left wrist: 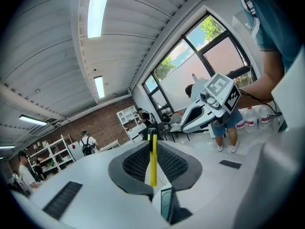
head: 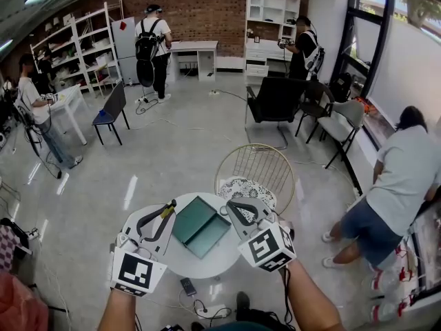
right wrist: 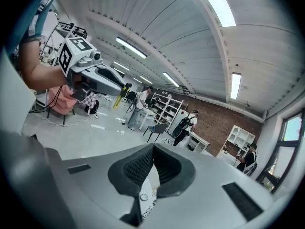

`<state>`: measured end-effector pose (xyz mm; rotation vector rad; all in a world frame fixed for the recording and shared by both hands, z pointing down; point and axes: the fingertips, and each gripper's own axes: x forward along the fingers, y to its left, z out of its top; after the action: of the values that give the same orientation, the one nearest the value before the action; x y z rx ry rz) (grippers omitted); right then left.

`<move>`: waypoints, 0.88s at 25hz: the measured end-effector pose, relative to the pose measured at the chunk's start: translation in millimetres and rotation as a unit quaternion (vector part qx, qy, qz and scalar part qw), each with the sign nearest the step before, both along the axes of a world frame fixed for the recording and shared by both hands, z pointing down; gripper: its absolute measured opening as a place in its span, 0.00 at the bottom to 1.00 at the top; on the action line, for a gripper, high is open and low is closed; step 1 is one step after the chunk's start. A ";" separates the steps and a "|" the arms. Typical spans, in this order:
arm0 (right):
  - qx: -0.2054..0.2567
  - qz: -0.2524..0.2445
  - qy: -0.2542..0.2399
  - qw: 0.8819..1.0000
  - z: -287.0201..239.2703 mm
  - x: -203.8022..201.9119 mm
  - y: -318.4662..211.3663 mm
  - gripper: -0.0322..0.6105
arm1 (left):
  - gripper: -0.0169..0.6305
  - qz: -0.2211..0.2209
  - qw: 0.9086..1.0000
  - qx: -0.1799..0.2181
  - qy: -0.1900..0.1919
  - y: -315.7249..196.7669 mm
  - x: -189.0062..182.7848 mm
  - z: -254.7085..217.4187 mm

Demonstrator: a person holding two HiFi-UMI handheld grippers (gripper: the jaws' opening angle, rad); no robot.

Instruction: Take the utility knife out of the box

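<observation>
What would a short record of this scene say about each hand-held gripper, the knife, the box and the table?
Left hand-held gripper: shut on the yellow utility knife, raised above the table
Right hand-held gripper: shut, nothing between its jaws
Utility knife: out of the box, clamped upright between the left jaws
Box: dark green, appears to lie open on the table
Table: round, white, below both grippers
</observation>
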<state>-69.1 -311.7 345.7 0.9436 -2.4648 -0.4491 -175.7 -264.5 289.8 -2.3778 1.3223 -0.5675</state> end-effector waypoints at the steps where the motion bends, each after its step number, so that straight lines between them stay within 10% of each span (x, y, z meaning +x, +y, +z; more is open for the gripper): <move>1: 0.001 0.000 0.002 1.000 -0.8 -0.3 1.8 0.11 | 0.12 0.000 1.000 0.001 -0.001 1.4 0.2 -1.4; 22: -0.001 -0.004 0.010 1.000 1.0 5.8 12.7 0.11 | 0.12 -0.006 1.000 -0.016 -0.011 7.3 4.3 11.7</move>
<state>-63.2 -299.0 346.7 0.9249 -2.4504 -0.4564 -171.4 -257.2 301.6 -2.3839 1.3270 -0.6219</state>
